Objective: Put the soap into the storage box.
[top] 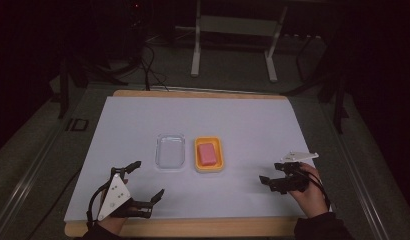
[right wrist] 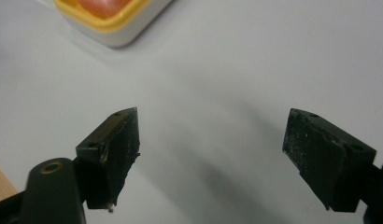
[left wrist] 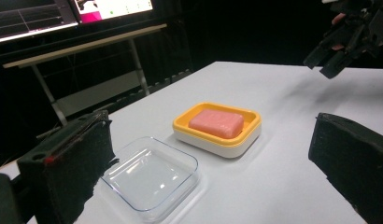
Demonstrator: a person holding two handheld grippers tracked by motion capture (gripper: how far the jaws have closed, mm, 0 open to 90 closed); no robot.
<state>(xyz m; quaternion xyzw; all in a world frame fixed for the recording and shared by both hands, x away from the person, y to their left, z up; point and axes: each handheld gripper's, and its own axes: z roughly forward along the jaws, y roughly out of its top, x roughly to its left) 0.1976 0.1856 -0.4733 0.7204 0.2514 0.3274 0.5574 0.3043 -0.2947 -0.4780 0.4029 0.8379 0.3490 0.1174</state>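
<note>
Near the table's middle, a pink soap bar (top: 207, 153) lies flat in a yellow dish (top: 197, 159) beside a clear lid (top: 170, 151). Both the left gripper (top: 146, 180) and right gripper (top: 272, 172) have empty, wide-open jaws. A careless pinch might squirt the smooth, rounded soap sideways.

A: Room dark; light falls mostly on the white tabletop (top: 143, 120), wooden edge showing front and back.
B: Floor?
A: Grey floor (top: 233, 70), black cables (top: 150, 70) trailing across it.
B: Furniture?
A: A pale metal-legged stand (top: 233, 30) beyond the tabletop. Two lit monitors (left wrist: 63, 11) above a long bench (left wrist: 82, 46).
</note>
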